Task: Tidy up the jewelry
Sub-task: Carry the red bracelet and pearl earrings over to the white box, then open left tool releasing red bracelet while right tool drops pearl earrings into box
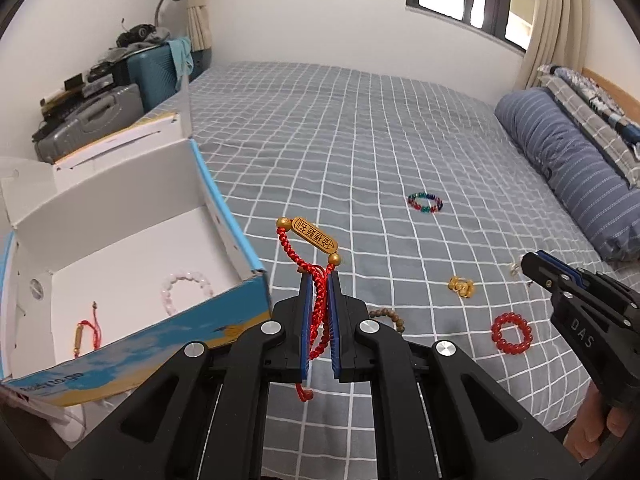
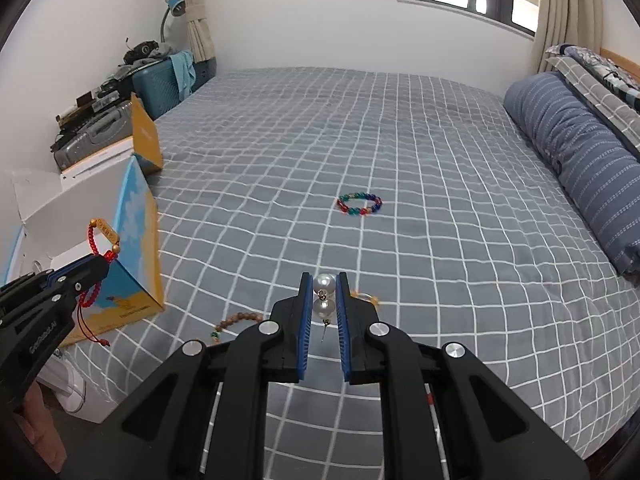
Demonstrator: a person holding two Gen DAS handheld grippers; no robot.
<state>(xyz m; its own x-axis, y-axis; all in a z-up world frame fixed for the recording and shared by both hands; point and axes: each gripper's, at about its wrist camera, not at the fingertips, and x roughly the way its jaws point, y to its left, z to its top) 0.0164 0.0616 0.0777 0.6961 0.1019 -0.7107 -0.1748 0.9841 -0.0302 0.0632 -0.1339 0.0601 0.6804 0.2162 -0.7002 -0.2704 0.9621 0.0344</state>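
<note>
Midway through a jewelry tidy-up on a bed with a grey checked sheet (image 2: 400, 152), the left gripper (image 1: 319, 280) is clamped on a red braided cord bracelet (image 1: 308, 240) with a gold engraved bar, holding it up just beside the open cardboard box (image 1: 240, 236) at the bed's left edge. The right gripper (image 2: 324, 286) pinches a pearl drop earring (image 2: 323, 294), two pearls stacked between its blue pads with the post hanging below, above the sheet and well apart from the box. Two pieces already lie on the box's white floor: a pale pink bead bracelet (image 1: 185, 286) and a smaller red cord bracelet with a gold tube (image 1: 86, 332). Left on the bed are a multicolored bead bracelet (image 1: 425, 202) toward the middle, a red bead bracelet (image 1: 512, 333) and a small gold trinket (image 1: 462, 286) nearer the front, and a brown wooden bead bracelet (image 1: 390, 318) partly hidden behind the left gripper's fingers. A thin gold ring-like piece (image 2: 366, 296) peeks out beside the right gripper; what it is cannot be told. By this count, two items are stowed, two are in hand, and at least four remain, so the job looks well short of done.
</note>
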